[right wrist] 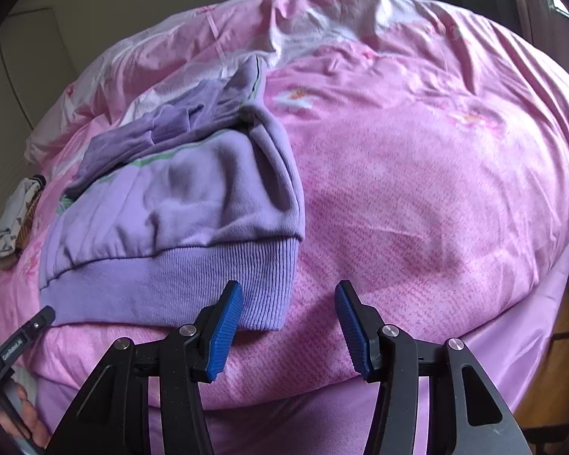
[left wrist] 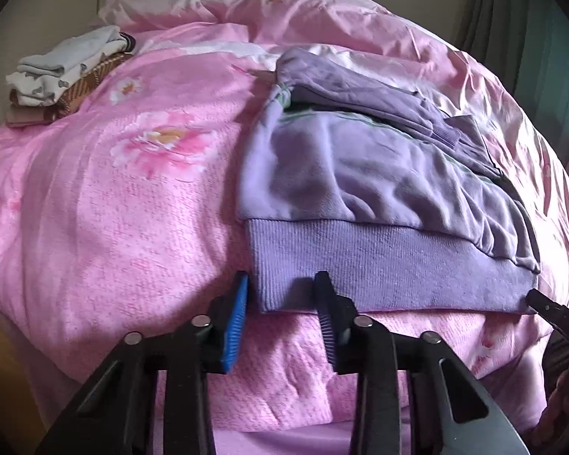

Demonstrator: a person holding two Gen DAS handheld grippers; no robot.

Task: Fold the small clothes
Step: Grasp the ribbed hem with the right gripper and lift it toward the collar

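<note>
A lilac sweatshirt (left wrist: 360, 174) lies on the pink floral bedspread (left wrist: 113, 208), its ribbed hem (left wrist: 398, 265) toward me and a sleeve folded across its upper part. My left gripper (left wrist: 281, 276) straddles the hem's left corner. The blue left pad stands beside the edge, the right finger rests over the rib, and the jaws stand apart on flat cloth. In the right wrist view the sweatshirt (right wrist: 193, 182) lies left of centre. My right gripper (right wrist: 289, 286) is open around the hem's right corner (right wrist: 269, 303), its left finger over the rib.
Several folded clothes are stacked (left wrist: 64, 72) at the bed's far left, also seen as a small pile (right wrist: 15, 220). A crumpled pink quilt (left wrist: 284, 7) lies behind. A dark curtain (left wrist: 531, 19) hangs at the right. Wooden floor (right wrist: 550, 379) shows past the bed's near edge.
</note>
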